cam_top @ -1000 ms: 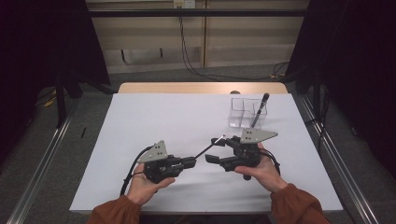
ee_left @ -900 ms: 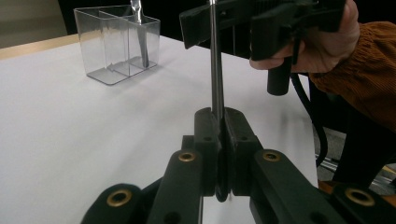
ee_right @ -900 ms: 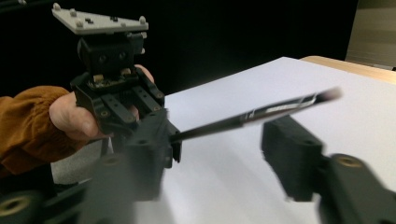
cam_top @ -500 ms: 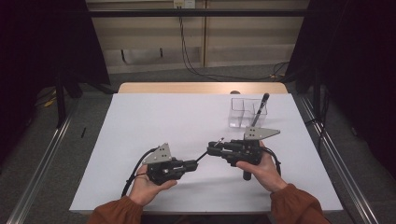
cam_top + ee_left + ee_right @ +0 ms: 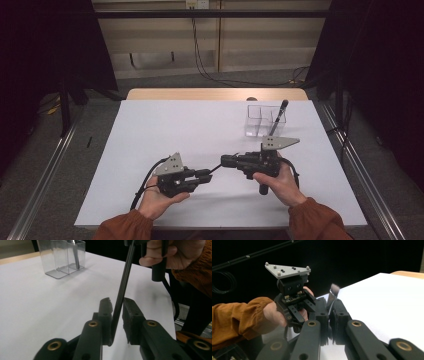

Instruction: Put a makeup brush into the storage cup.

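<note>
Brush [image 5: 122, 287] spans both grippers' fingers; right grips, left ajar; clear organizer [image 5: 264, 121] holds another brush [image 5: 278, 116].

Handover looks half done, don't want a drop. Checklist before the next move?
1. Right gripper clamped on the brush: ok, jaws shut at bristle end.
2. Handle between left gripper jaws: ok.
3. Left jaws closed on it: not ok, gap on one side.
4. Free compartment in the clear holder: ok, pen fills one only.
5. Table path to the holder clear: ok.
</note>
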`<state>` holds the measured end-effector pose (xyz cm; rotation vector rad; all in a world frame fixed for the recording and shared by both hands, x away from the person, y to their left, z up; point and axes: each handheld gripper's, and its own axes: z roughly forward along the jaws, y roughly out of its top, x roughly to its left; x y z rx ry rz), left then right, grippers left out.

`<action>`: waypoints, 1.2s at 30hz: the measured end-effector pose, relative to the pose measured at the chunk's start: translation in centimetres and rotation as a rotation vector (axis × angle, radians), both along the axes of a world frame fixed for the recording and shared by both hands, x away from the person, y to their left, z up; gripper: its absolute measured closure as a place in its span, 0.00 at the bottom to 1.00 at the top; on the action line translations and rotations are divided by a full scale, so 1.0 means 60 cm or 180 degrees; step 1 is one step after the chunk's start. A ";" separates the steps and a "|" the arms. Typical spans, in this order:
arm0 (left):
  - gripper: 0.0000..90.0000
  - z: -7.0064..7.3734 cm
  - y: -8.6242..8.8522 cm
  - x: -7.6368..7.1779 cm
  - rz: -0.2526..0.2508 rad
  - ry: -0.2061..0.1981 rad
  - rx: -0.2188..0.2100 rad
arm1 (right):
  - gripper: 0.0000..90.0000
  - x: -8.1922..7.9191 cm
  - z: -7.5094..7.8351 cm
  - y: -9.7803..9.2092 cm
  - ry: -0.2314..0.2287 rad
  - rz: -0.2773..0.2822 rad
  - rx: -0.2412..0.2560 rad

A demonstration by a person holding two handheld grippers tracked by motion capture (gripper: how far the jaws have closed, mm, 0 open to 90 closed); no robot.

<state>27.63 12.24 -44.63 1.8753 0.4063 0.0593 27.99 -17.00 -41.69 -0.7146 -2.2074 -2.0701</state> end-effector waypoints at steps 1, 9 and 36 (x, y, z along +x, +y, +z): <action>0.82 0.000 0.000 0.000 0.0003 0.0001 -0.0005 | 0.96 0.000 0.000 0.000 0.0004 0.0000 -0.0005; 0.68 0.000 0.001 -0.001 0.0091 -0.0008 0.0012 | 0.96 0.004 0.001 -0.011 0.0021 -0.0086 -0.0039; 0.07 0.014 0.035 -0.008 0.0645 -0.0006 -0.0061 | 0.96 0.008 0.008 -0.043 0.0229 -0.0223 -0.0320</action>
